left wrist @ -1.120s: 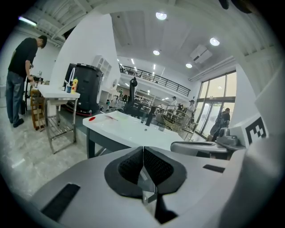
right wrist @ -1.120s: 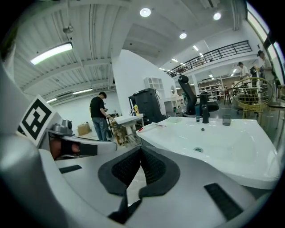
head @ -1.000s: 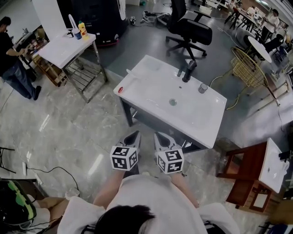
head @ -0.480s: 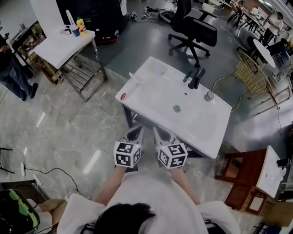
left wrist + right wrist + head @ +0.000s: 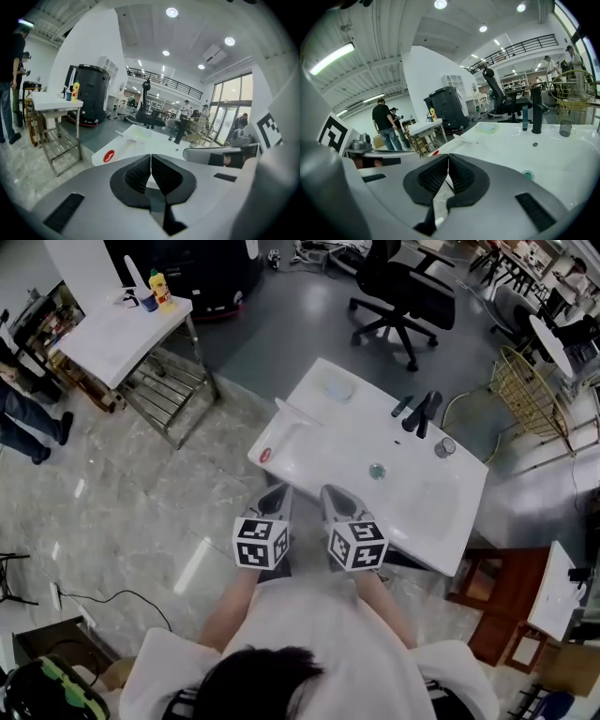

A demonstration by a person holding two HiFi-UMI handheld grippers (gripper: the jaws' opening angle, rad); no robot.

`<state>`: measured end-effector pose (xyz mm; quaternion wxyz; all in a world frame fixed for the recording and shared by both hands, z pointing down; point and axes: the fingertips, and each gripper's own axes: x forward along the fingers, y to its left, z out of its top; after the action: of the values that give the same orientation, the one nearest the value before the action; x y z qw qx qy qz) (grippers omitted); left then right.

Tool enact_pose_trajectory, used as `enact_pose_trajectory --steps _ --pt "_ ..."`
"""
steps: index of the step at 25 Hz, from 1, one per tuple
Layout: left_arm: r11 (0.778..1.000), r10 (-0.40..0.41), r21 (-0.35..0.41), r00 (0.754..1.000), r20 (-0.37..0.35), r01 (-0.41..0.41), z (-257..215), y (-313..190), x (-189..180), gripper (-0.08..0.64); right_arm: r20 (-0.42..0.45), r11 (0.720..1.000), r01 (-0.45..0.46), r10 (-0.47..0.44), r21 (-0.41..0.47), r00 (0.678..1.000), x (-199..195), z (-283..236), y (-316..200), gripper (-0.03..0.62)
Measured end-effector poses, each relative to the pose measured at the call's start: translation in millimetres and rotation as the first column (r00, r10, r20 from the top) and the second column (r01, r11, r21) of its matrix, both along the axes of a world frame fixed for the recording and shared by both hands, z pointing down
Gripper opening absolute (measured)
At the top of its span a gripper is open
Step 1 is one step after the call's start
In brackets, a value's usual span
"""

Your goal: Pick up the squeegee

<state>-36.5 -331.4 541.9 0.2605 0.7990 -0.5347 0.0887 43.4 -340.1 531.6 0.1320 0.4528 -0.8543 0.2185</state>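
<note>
My left gripper and right gripper are closed, empty. A white plastic squeegee lies at their twelve o'clock.

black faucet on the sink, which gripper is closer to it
Right. The right gripper sits at the sink's near edge, below-left of the faucet; the left gripper is beside it, farther left.

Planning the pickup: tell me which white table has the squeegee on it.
The sink table with the black faucet, straight ahead; the squeegee lies near its left edge. The other white table, far left, carries a yellow bottle.
</note>
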Motion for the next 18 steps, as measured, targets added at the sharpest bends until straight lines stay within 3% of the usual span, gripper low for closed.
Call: enact_pose_trajectory --steps 18 --pt "0.998 -0.032 -0.054 0.999 -0.041 0.030 12.1 -100.1 -81.8 0.026 0.057 0.981 -0.076 0.087 -0.181 0.995 -66.2 30.2 -83.4 0.023"
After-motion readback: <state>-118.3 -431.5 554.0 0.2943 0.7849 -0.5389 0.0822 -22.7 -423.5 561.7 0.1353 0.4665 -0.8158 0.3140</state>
